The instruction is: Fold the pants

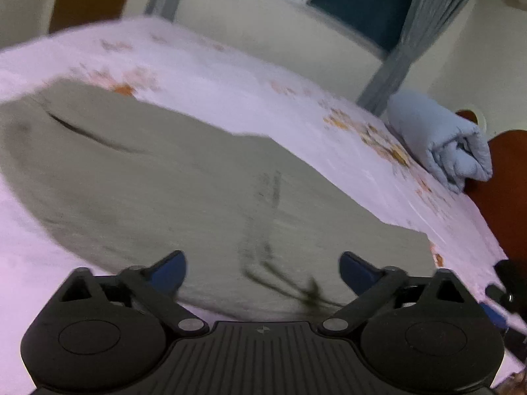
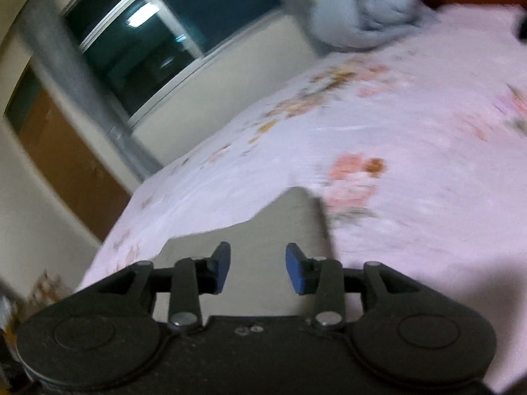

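Grey-beige pants (image 1: 158, 184) lie spread flat on a pink flowered bed sheet (image 1: 230, 75), filling the middle of the left wrist view. My left gripper (image 1: 263, 268) hovers over their near edge, jaws wide apart with nothing between them. In the right wrist view one end of the pants (image 2: 280, 227) lies just beyond and under my right gripper (image 2: 258, 268). Its blue pads (image 2: 294, 271) stand partly apart, and no cloth is caught between them. Both views are blurred.
A rolled pale blue blanket (image 1: 441, 141) lies at the far right of the bed, by a reddish-brown headboard (image 1: 507, 191). In the right wrist view the blanket (image 2: 372, 10) sits at the top. Behind the bed are a cream wall, a dark window (image 2: 164, 39) and grey curtains.
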The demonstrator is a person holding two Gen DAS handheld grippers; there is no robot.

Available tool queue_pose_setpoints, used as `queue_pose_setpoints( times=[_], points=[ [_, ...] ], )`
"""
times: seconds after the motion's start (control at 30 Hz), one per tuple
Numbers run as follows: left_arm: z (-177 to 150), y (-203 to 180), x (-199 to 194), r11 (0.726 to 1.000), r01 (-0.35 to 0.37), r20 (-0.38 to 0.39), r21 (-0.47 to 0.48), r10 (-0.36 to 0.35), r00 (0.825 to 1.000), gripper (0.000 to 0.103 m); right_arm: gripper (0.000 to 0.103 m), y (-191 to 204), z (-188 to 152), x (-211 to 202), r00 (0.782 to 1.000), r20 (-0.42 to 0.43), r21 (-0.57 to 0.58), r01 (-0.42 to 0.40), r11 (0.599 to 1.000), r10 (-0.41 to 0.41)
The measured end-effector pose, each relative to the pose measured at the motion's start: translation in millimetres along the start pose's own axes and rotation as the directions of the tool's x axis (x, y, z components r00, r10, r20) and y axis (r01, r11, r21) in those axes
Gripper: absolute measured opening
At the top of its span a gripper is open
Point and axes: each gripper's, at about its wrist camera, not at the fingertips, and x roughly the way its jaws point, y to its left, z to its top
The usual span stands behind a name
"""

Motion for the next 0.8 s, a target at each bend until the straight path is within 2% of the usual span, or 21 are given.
queue_pose_setpoints(
  times=[0.07,0.1,0.17,0.2,0.23,0.3,0.33,0.37,0.43,0.57,0.67,0.77,0.8],
  points=[
    [6,-5,18,1.000,0.006,-0.041,-0.011,-0.007,0.999,0.092,0.032,-25,-5,-5,1.000,-0.004,0.115,-0.028,0.993,0.028],
    [2,-12,24,1.000,-0.015,-0.071,-0.008,0.014,0.997,0.092,0.033,-36,-8,-7,0.999,-0.009,0.173,-0.051,0.984,0.053],
    [4,-17,37,1.000,-0.023,-0.093,-0.006,0.022,0.995,0.091,0.034,-55,-13,-7,0.991,-0.015,0.298,-0.122,0.947,0.132],
    [1,-21,39,1.000,-0.024,-0.101,-0.004,0.024,0.995,0.088,0.035,-63,-16,-1,0.983,-0.023,0.372,-0.160,0.914,0.181],
    [-1,-24,40,1.000,-0.028,-0.105,0.000,0.028,0.994,0.082,0.035,-69,-20,3,0.975,-0.036,0.433,-0.184,0.883,0.221],
    [-3,-24,40,0.999,-0.016,-0.109,-0.036,0.012,0.994,0.050,0.037,-71,-30,7,0.967,-0.065,0.483,-0.186,0.856,0.247],
    [-2,-21,40,0.998,-0.013,-0.109,-0.055,0.007,0.994,0.043,0.038,-71,-35,9,0.964,-0.076,0.500,-0.183,0.846,0.254],
    [-1,-16,38,0.997,0.001,-0.106,-0.078,-0.010,0.994,0.030,0.040,-71,-40,13,0.961,-0.089,0.514,-0.181,0.838,0.263],
    [0,-4,26,0.990,0.042,-0.098,-0.132,-0.055,0.994,0.023,0.043,-67,-47,20,0.952,-0.106,0.535,-0.188,0.823,0.286],
    [2,1,22,0.988,0.069,-0.093,-0.141,-0.082,0.992,0.022,0.046,-66,-57,34,0.949,-0.122,0.570,-0.174,0.803,0.292],
    [3,1,21,0.987,0.080,-0.092,-0.142,-0.093,0.991,0.022,0.046,-68,-59,42,0.947,-0.089,0.603,-0.196,0.773,0.310],
    [2,2,21,0.985,0.090,-0.093,-0.147,-0.105,0.990,0.022,0.045,-65,-57,46,0.951,-0.081,0.594,-0.194,0.781,0.299],
    [3,3,21,0.984,0.096,-0.094,-0.152,-0.111,0.989,0.022,0.044,-64,-55,47,0.960,-0.074,0.583,-0.180,0.793,0.272]
  ],
)
